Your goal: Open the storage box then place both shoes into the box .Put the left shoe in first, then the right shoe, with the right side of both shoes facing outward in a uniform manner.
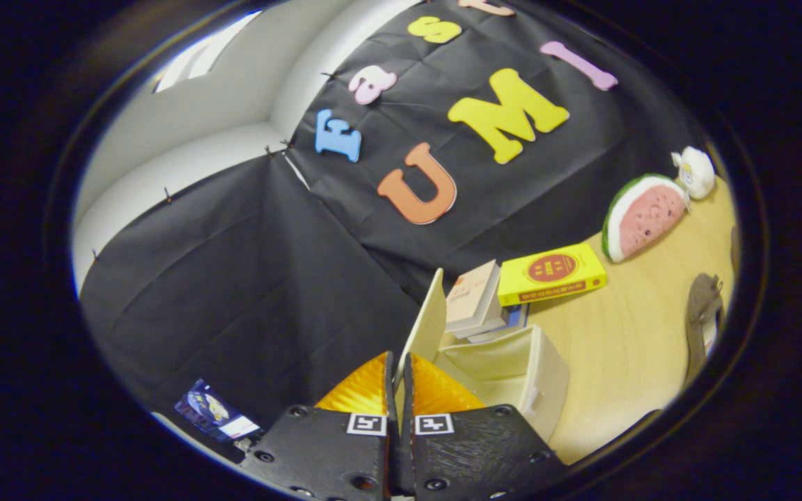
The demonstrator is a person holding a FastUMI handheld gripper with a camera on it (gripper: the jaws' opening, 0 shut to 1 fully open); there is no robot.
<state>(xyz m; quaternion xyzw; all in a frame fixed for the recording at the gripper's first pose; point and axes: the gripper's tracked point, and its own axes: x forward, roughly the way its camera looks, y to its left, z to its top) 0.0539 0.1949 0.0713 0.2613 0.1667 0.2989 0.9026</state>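
Wooden table (624, 334) holds the box (512, 369), whose lid (429, 320) is pinched upright by the closed gripper (398, 379). Opening step; next, probably let go and fetch that shoe (704, 313) right of the box.

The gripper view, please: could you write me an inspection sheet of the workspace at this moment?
Surface: pale wooden table.
Job's things: cream storage box open, its lid raised; one dark shoe lies on the table beyond the box.
Clutter: yellow book, stacked books, watermelon cushion, white plush toy.
Grippers: tongs pinched shut on the lid's edge.
Cables: nothing seen.
Surroundings: black cloth wall, white wall behind it.
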